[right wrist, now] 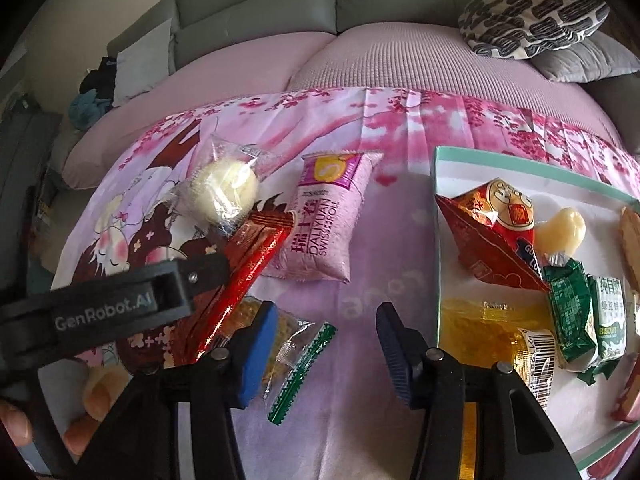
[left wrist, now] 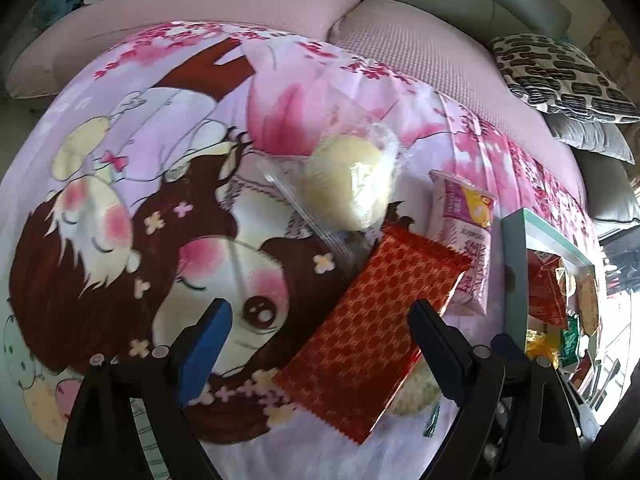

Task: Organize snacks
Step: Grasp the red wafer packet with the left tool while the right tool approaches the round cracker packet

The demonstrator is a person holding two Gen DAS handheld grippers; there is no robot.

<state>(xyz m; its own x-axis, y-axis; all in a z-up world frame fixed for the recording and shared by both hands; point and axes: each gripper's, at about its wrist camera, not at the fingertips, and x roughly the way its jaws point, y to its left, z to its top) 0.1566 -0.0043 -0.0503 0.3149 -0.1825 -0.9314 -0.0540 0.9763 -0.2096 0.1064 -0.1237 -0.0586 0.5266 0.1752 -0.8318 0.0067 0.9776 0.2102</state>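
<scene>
Now red snack packet (left wrist: 370,332) between left claw (left wrist: 320,328) fingers (untouched).

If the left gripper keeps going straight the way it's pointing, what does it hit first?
Most likely the red patterned snack packet, which lies between the open fingers of the left gripper, nearer its right finger. Depth is unclear; the cartoon-print cloth lies beneath it.

Bare cloth (right wrist: 360,280) between pink packet (right wrist: 326,220) and tray (right wrist: 438,240) (clear lane)
</scene>
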